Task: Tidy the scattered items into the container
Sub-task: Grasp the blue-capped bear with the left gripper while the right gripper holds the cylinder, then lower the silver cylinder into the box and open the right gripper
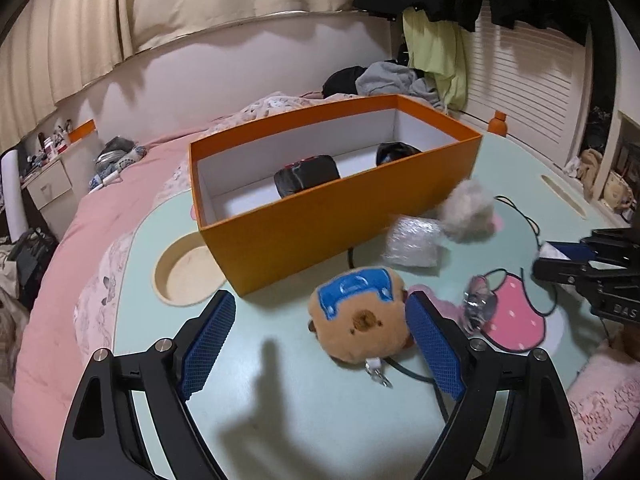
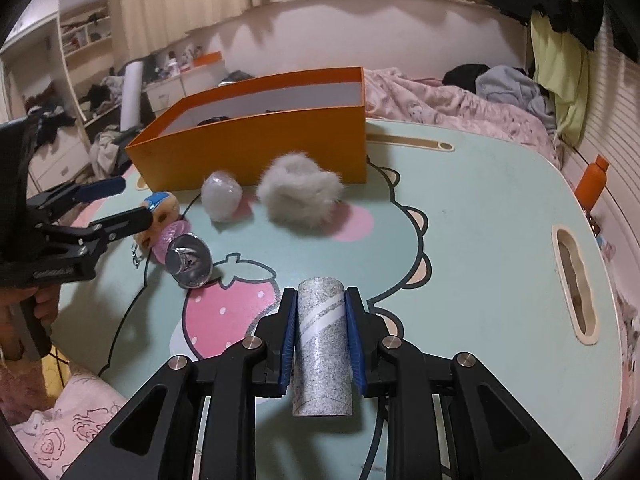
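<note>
An orange box point(image 1: 340, 216) stands on the mint table, with two black items point(image 1: 306, 176) inside; it also shows in the right wrist view point(image 2: 256, 148). My left gripper point(image 1: 320, 320) is open, its fingers on either side of a brown plush toy point(image 1: 360, 316) with a blue patch. My right gripper point(image 2: 322, 312) is shut on a grey speckled tube point(image 2: 322, 340), held over the table. A grey fluffy ball point(image 2: 300, 194), a clear wrapped packet point(image 2: 222, 196) and a shiny silver disc point(image 2: 188, 260) lie in front of the box.
The table point(image 2: 480, 220) has a round cup recess point(image 1: 188, 276) at the left and a slot handle point(image 2: 576, 300) at the right. A black cable point(image 1: 532, 228) runs over the table. An orange bottle point(image 2: 592, 184) stands at its right edge. A pink bed lies behind.
</note>
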{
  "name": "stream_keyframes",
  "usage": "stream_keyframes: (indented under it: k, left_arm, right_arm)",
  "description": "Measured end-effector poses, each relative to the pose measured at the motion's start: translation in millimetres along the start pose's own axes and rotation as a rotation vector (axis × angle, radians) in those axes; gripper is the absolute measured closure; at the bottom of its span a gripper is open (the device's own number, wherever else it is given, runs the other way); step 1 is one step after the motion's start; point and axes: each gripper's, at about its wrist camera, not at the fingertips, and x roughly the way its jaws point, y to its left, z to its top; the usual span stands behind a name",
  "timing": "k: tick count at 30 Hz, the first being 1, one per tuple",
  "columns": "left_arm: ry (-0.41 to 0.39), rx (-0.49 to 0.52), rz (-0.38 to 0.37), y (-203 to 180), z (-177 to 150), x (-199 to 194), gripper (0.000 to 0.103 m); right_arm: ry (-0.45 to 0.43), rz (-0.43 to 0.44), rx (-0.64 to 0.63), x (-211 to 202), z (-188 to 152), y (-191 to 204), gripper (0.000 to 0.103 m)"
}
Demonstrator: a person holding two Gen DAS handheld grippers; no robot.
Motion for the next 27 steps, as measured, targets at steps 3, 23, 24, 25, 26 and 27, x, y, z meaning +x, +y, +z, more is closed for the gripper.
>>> stream_keyframes:
  k: [3, 23, 24, 25, 26, 27]
  left_arm:
    - [0.045, -0.025, -0.079, -1, 2, 9, 0.049]
    - [-0.087, -0.123, -0.153, -16, -27, -50, 0.070]
    - [-0.083, -0.123, -0.155, -16, -28, -49, 0.070]
    - [-0.080, -0.123, -0.156, -16, -29, -48, 0.070]
    - [-0.080, -0.122, -0.156, -15, -30, -48, 0.070]
    - [-0.086, -0.122, -0.155, -14, -28, -48, 0.070]
  right_arm:
    - [-0.001, -0.004, -0.007, 0, 1, 1, 0.081]
    - [-0.061, -0.037, -0.113, -9, 3, 20, 0.081]
    - [-0.060, -0.035, -0.113, -9, 3, 21, 0.081]
    - [-0.057, -0.031, -0.114, -8, 4, 20, 0.081]
    - [-0.056, -0.024, -0.116, -8, 6, 20, 0.081]
    - [-0.057, -0.022, -0.120, -8, 8, 21, 0.081]
